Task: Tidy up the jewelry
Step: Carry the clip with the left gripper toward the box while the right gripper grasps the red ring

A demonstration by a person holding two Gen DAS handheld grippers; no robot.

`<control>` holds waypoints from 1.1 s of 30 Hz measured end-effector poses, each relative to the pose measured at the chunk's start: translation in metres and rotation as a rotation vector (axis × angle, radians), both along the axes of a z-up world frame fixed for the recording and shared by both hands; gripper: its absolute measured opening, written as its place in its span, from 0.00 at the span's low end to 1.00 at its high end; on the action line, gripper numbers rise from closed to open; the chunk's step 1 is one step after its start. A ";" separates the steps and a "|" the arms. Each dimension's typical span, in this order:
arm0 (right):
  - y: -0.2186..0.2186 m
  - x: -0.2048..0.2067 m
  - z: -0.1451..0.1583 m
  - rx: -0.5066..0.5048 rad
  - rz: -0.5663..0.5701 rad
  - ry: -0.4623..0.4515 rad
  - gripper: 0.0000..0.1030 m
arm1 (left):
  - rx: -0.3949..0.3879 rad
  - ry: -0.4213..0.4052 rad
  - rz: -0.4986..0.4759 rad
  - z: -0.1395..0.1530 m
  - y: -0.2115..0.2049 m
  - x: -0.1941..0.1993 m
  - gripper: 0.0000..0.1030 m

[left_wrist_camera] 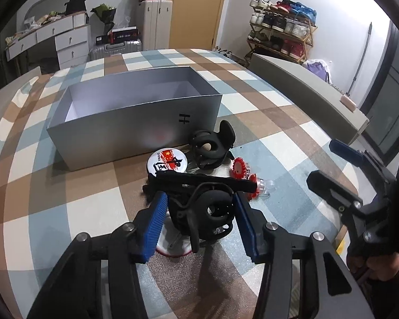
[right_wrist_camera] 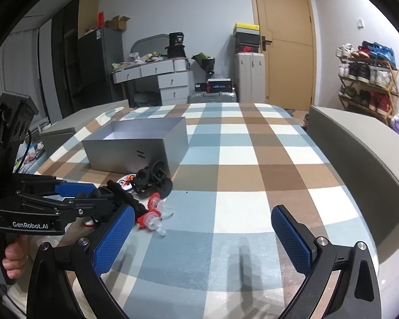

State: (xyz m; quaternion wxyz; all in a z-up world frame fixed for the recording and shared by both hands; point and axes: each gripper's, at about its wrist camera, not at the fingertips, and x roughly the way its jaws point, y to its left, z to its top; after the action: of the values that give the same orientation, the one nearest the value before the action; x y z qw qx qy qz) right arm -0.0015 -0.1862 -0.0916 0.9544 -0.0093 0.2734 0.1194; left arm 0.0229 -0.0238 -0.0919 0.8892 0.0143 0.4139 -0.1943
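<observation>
The left claw (left_wrist_camera: 199,210) is seen with its blue pads (left_wrist_camera: 153,226) spread apart on either side of a black ring-shaped piece (left_wrist_camera: 212,212), not quite pinched from the look of it. The right claw (right_wrist_camera: 202,236) is held wide open over bare checkered cloth (right_wrist_camera: 252,159), nothing between its pads. The jewelry pile is found just near of the open silver box (left_wrist_camera: 125,122): a round China badge (left_wrist_camera: 166,160), another black piece (left_wrist_camera: 212,146) and red-and-clear trinkets (left_wrist_camera: 242,170), all bunched together, the badge nearly touching the box wall
</observation>
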 end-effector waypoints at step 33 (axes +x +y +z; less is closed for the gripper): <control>0.045 0.029 -0.023 0.054 0.225 0.172 0.65 | -0.077 -0.063 0.141 0.022 0.064 -0.020 0.44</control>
State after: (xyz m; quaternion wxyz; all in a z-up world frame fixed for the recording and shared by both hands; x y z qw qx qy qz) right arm 0.0272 -0.1410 -0.1149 0.9080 -0.0042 0.3480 0.2334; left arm 0.0031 0.0399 -0.0699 0.9131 -0.0429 0.3781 -0.1463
